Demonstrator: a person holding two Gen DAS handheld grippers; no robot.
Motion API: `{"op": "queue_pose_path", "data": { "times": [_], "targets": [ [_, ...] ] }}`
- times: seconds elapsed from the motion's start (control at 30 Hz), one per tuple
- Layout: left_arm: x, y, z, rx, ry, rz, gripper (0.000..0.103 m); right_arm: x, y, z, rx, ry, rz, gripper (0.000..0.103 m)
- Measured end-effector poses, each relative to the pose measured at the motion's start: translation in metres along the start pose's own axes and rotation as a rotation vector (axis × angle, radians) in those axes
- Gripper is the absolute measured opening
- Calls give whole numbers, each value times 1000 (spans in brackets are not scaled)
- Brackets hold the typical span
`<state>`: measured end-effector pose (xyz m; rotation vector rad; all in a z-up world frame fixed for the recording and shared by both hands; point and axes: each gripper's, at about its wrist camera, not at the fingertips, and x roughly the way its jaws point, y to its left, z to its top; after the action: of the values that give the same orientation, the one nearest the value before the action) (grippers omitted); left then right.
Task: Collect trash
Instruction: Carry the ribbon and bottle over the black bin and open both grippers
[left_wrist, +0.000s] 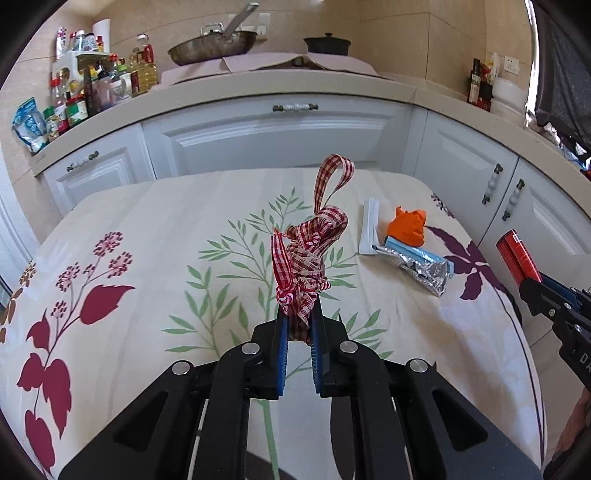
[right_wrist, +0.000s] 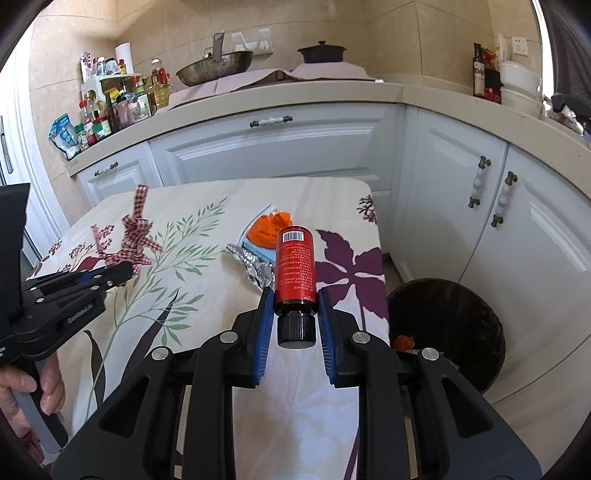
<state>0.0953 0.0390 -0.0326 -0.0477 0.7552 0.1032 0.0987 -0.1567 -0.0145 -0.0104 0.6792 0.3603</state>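
Currently the left gripper has its blue-padded fingers clamped on the lower end of a tangled red-and-white checked ribbon; the bundle rises from the jaws, one loop standing upright above it, clear of the floral tablecloth. The right gripper is clamped on a red cylindrical tube with a black screw cap; the pads grip the tube's lower body just above the cap, the cap end points back toward the camera and the barcoded end points away.

Left wrist view: beyond the ribbon, to its right on the cloth, lie a folded white paper strip, a crumpled orange scrap and a silver-and-blue foil wrapper, touching or overlapping one another. At the far right edge the red tube shows side-on in the other gripper's tip, well apart from the ribbon.

Right wrist view only: a dark round waste bin stands on the floor off the table's right edge, below and right of the held tube, with an orange scrap visible inside its near rim. This view also shows the person's left hand on the left gripper's handle, the ribbon sticking up from that tip at far left. The foil wrapper and the orange scrap on the cloth lie just behind the tube.

Both views: white cabinets and a cluttered countertop behind the table.
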Motion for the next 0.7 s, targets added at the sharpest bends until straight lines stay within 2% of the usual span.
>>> {"op": "queue_pose_path", "data": {
  "times": [0.33,0.7],
  "targets": [
    [-43,0,1,6,-101,14,11,-29,1,5,3,-69,-32,23],
    [-72,7,-4,-7,-160,25,11,-61,0,8,7,-139,-78,23]
  ]
}}
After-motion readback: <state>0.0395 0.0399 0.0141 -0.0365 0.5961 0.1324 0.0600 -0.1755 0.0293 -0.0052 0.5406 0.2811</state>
